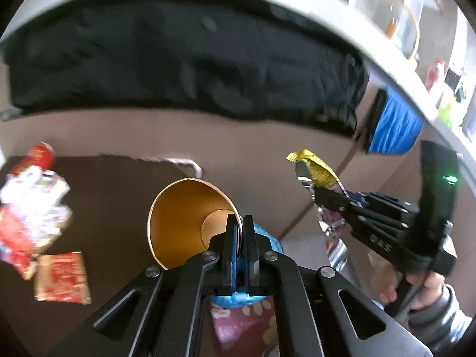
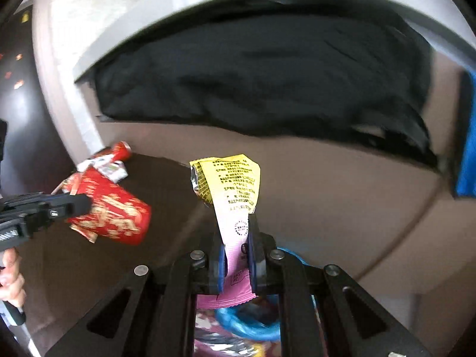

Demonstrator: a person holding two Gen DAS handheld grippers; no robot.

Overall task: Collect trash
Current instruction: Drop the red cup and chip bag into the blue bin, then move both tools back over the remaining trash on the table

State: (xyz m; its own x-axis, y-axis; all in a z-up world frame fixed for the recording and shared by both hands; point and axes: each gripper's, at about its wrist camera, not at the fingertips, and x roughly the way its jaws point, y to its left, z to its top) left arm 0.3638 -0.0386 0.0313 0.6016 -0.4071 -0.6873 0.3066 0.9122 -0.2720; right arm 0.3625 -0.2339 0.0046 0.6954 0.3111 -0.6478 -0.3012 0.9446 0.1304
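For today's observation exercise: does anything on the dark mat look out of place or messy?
Yes. Crumpled red-and-white wrappers and a flat red packet lie scattered on the dark mat, uncollected, looking like litter rather than placed things.

Place: a lived-in home, most likely a living room.
Furniture: a grey-framed sofa [image 1: 125,3] arcs across the top of the left wrist view, with a black blanket [image 1: 184,59] draped along it.
Floor: a dark brown rug [image 1: 104,208] in the lower left lies on pale tiles [image 1: 267,160].
Clutter: snack wrappers [image 1: 32,205] are strewn at the left edge of the rug.
Shelf: bottles [image 1: 435,74] and small household items, blurred, fill the upper right.
Cloth: something blue [image 1: 395,125] hangs at the right.
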